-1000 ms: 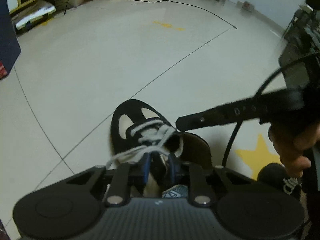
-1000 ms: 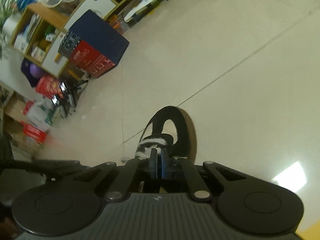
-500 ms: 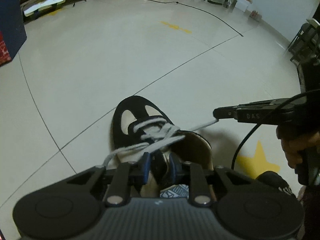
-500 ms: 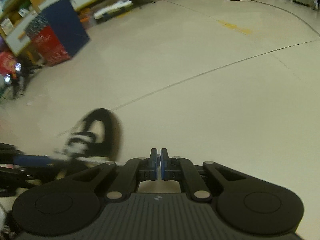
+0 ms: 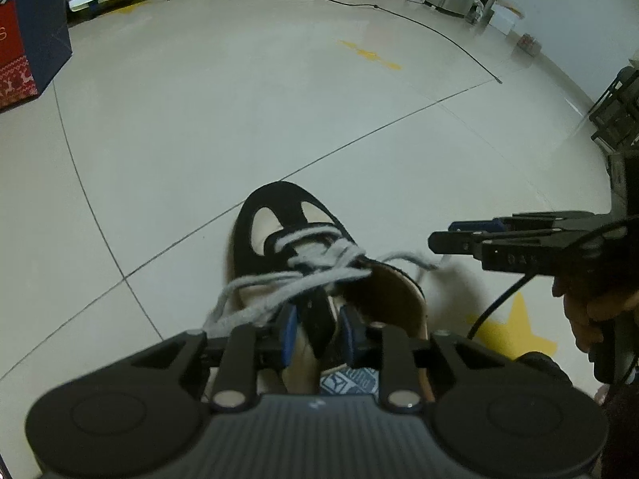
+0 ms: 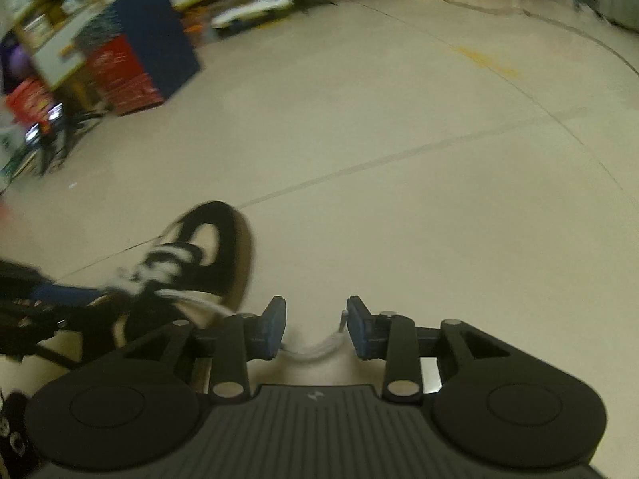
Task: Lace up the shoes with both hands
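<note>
A black and cream shoe with a grey lace stands on the floor, toe pointing away. My left gripper is at the shoe's opening, its blue pads closed on the black tongue; one lace strand runs past its left pad. To the right of the shoe my right gripper is opening. The loose lace end sags between its parted pads, with no pad pressing on it. In the blurred right wrist view the shoe lies to the lower left.
A blue and red box stands at the far left, with shelves and clutter behind it. A black cable crosses the far floor. A yellow star sticker and a person's hand are at the right.
My right gripper pulled the lace end out to the right of the shoe, then its jaws parted and the end went slack. The left gripper stayed on the tongue.
</note>
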`<state>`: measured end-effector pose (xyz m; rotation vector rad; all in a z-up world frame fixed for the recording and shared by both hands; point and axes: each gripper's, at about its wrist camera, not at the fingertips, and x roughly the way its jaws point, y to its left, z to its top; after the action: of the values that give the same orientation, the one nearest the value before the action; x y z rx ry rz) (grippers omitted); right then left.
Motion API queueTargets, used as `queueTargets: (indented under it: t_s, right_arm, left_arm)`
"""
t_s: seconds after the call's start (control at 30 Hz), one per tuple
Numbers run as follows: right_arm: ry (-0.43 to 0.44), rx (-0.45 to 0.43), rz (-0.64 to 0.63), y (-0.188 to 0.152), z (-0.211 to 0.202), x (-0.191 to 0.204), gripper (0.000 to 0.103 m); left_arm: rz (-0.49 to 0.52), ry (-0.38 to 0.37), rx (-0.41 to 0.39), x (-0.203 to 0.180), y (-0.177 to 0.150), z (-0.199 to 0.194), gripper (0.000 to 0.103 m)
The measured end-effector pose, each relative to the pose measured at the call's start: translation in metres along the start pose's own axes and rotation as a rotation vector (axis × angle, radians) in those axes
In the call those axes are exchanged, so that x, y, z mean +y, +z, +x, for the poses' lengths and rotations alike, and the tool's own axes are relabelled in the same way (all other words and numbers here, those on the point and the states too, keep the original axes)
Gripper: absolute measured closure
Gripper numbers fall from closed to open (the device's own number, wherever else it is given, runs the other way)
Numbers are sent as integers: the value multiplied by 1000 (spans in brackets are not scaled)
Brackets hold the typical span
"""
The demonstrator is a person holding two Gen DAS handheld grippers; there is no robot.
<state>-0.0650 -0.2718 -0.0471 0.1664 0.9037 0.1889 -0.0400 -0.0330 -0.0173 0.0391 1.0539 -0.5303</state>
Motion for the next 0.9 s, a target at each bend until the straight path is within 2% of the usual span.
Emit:
queueTargets:
  t_s: [0.2,0.4,0.53,0.63,0.9]
  right_arm:
    - [52,-17,-203,5,1,37,67]
    - [50,-15,-371,-1,6,65,68]
    - [41,-15,-399,-1,6,68,68]
    - [37,-15,-424,1,3,68,68]
    - [78,14,-451,2,-2,70,68]
  left_arm:
    - [7,-9,9,-2,0,5,76]
    - [-3,-6,21,2,-4,5,75]
    - [-75,-11,83,13,-13,12,76]
    - [-122,-29,87,19,-16,12,76]
    - [-56,-32,69,6,-10,8,78]
